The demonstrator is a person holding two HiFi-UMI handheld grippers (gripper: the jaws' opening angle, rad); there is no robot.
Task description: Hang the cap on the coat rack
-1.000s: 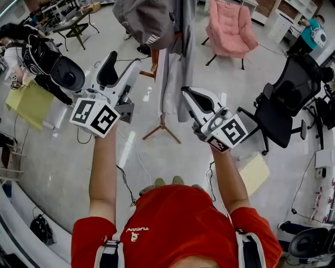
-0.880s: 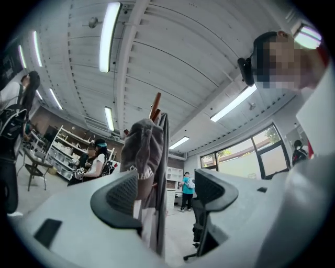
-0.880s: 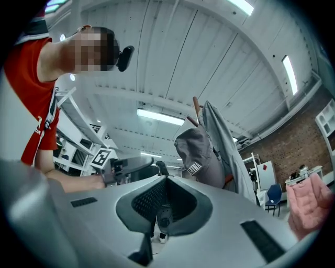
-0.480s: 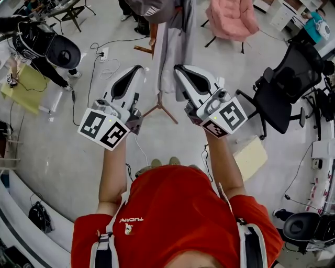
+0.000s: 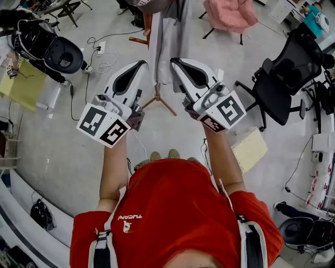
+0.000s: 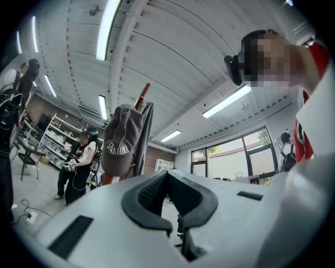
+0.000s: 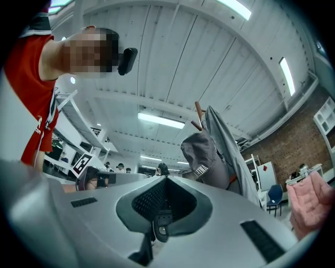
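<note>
The grey cap (image 6: 121,138) hangs on the top of the wooden coat rack (image 6: 142,94), over a grey garment (image 7: 227,141). In the right gripper view the cap (image 7: 204,152) shows beside the rack's tip (image 7: 198,109). From the head view the rack's feet (image 5: 157,102) stand just beyond both grippers, and only the cap's edge (image 5: 152,4) shows at the top. My left gripper (image 5: 142,63) (image 6: 167,172) is shut and empty, well clear of the cap. My right gripper (image 5: 174,60) (image 7: 166,178) is also shut with nothing in it.
A black office chair (image 5: 285,78) stands to the right and a pink armchair (image 5: 230,13) behind the rack. A person with black gear (image 5: 47,47) is at the left, with cables (image 5: 102,57) on the floor. Another person (image 6: 78,162) stands beyond the rack.
The left jaws have closed from open. Both grippers have drawn back from the rack and come closer together. The rack and cap have slid toward the top of the head view.
</note>
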